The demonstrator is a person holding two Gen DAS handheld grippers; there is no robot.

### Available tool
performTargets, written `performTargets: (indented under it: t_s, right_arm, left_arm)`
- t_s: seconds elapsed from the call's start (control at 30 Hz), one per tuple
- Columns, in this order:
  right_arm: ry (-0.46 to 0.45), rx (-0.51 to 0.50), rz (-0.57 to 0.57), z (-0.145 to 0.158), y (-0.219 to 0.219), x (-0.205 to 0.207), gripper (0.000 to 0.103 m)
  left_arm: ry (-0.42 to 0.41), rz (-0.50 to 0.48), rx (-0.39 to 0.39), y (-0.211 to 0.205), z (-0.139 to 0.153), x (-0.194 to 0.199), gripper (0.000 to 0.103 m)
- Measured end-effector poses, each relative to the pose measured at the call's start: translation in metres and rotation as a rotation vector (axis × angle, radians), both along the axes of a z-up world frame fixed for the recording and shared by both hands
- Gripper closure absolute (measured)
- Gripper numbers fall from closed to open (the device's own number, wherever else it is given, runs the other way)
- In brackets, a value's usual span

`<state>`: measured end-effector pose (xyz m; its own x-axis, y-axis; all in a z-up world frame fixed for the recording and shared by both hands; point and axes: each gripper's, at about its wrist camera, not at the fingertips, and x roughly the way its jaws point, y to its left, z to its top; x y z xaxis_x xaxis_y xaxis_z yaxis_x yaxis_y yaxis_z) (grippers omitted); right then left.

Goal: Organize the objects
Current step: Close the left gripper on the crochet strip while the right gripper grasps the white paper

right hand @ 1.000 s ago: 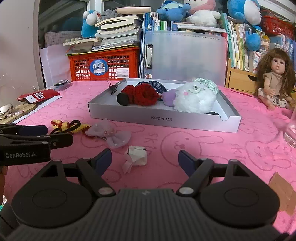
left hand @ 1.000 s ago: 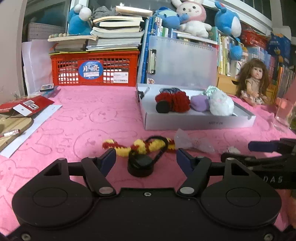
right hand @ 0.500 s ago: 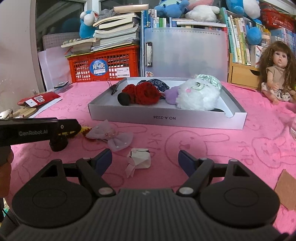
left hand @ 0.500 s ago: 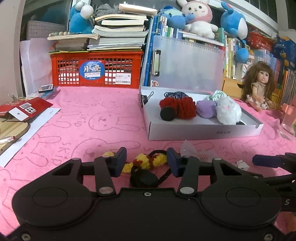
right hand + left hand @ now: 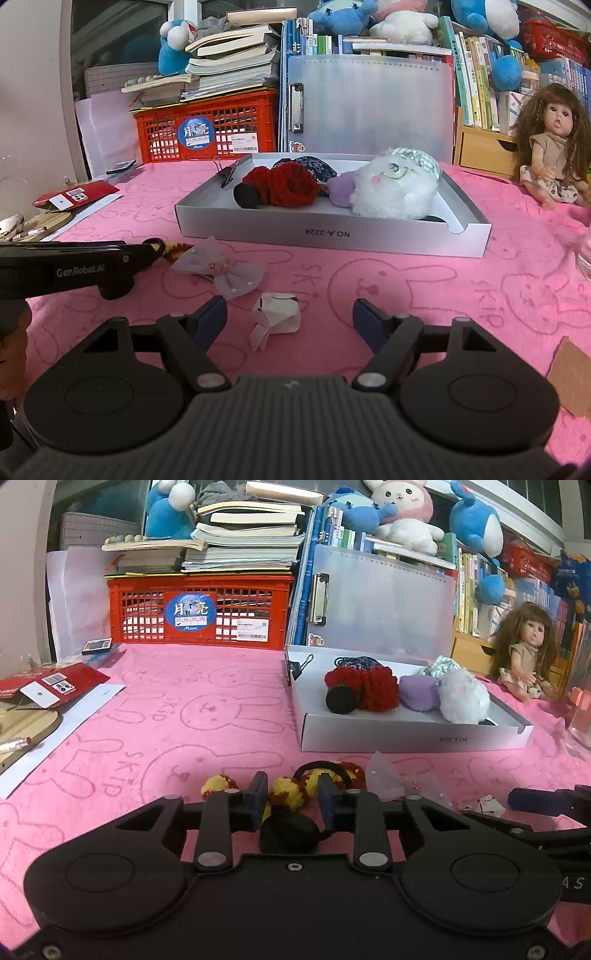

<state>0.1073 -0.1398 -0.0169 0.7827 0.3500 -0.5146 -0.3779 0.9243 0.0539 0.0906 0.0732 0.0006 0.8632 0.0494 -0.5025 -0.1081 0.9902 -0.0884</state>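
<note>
My left gripper point(image 5: 290, 792) has closed on a yellow and red pom-pom hair tie point(image 5: 286, 792) with a black loop and black ball, low over the pink cloth. The hair tie's end also shows in the right wrist view point(image 5: 173, 246). My right gripper point(image 5: 290, 319) is open, with a small folded white paper piece point(image 5: 277, 314) between its fingers on the cloth. A lilac gauze bow point(image 5: 221, 267) lies just beyond. The white box point(image 5: 332, 234) holds a red pom-pom toy point(image 5: 284, 184), a purple piece and a white plush point(image 5: 395, 184).
A red crate point(image 5: 199, 614) with stacked books stands at the back. A clear clipboard folder point(image 5: 380, 605) stands behind the box. A doll point(image 5: 554, 147) sits at the right. A glass point(image 5: 581, 716) stands at the far right. Red cards and paper point(image 5: 48, 686) lie left.
My left gripper has narrowed its fingers from wide open onto the yellow and red hair tie and moved forward over it. My right gripper has stayed open over the paper piece.
</note>
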Motion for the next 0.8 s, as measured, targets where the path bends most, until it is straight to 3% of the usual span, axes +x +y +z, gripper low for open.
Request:
performTargets:
  t_s: [0.63,0.8]
  right_arm:
    - [-0.003,-0.012,0.007,-0.0015,0.0020,-0.0009,0.032]
    - [-0.006,-0.012,0.008,-0.0015,0.0017,-0.0009,0.041]
  left_arm:
    - [0.028,-0.003,0.063,-0.0071,-0.0035,0.0062,0.074]
    - [0.024,0.000,0.063,-0.0073,-0.0041,0.0051,0.077]
